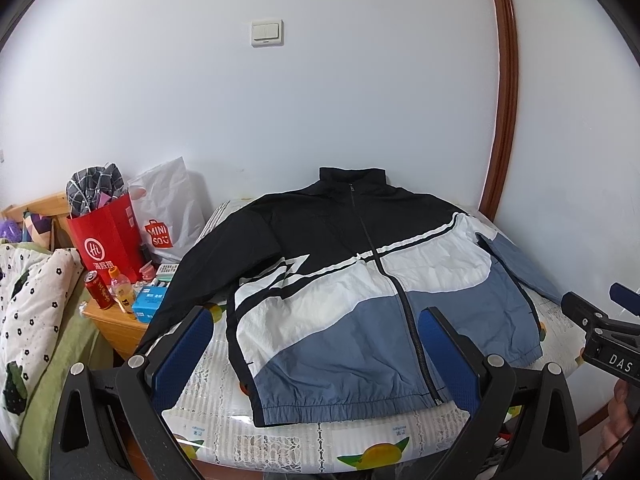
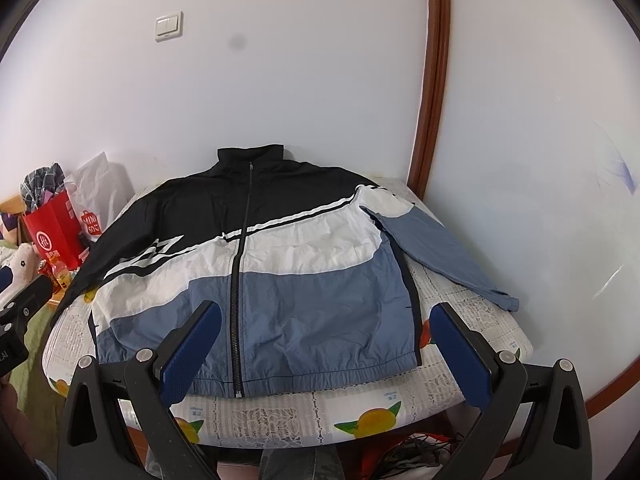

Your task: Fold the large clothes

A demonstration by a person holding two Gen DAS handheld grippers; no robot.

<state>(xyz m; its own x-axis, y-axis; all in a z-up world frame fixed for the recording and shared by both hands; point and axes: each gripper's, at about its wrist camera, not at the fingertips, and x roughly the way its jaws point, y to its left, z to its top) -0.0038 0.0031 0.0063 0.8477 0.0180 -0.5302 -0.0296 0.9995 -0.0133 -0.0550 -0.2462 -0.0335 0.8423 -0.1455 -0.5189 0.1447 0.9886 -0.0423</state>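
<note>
One jacket lies flat on the table, collar at twelve o'clock. We judge it light, slippery; grasp cuffs. Left gripper and right gripper gape, empty.

Bright, even indoor light; soft shadows; heavy fisheye bending, dark vignetted corners; sharp focus.

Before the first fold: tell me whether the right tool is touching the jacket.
Cannot tell. In the right wrist view the right tool stands open with the jacket showing between its pads, empty, but neither view shows a plain gap or contact.
</note>
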